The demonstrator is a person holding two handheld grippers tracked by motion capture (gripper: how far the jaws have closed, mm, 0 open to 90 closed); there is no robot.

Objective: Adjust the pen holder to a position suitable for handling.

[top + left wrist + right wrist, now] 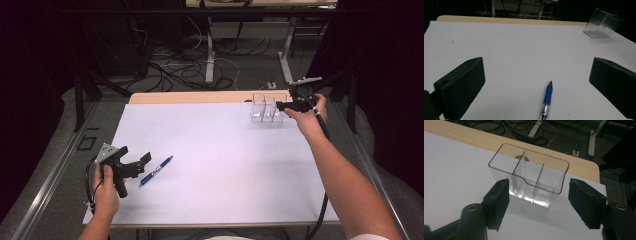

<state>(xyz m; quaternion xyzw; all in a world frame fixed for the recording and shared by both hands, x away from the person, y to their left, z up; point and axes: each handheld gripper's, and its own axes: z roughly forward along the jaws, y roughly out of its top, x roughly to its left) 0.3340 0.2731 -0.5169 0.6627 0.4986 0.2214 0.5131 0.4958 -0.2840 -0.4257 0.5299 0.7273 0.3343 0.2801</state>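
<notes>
A blue pen (156, 170) lies on the white table sheet (215, 165) at the near left, pointing away to the right. My left gripper (135, 155) is just left of it, open and empty. In the left gripper view the pen (547, 100) lies low between the wide-apart jaws of the left gripper (538, 60). A clear plastic organizer (266, 109) with dividers stands at the far right. My right gripper (281, 105) is at its right side. In the right gripper view the organizer (529, 170) stands between the spread jaws of the open right gripper (539, 185).
The wooden table edge (200, 96) shows beyond the sheet. Behind it are cables and table legs (210, 60) on the floor. The organizer (602, 26) also appears far off at the top right of the left gripper view.
</notes>
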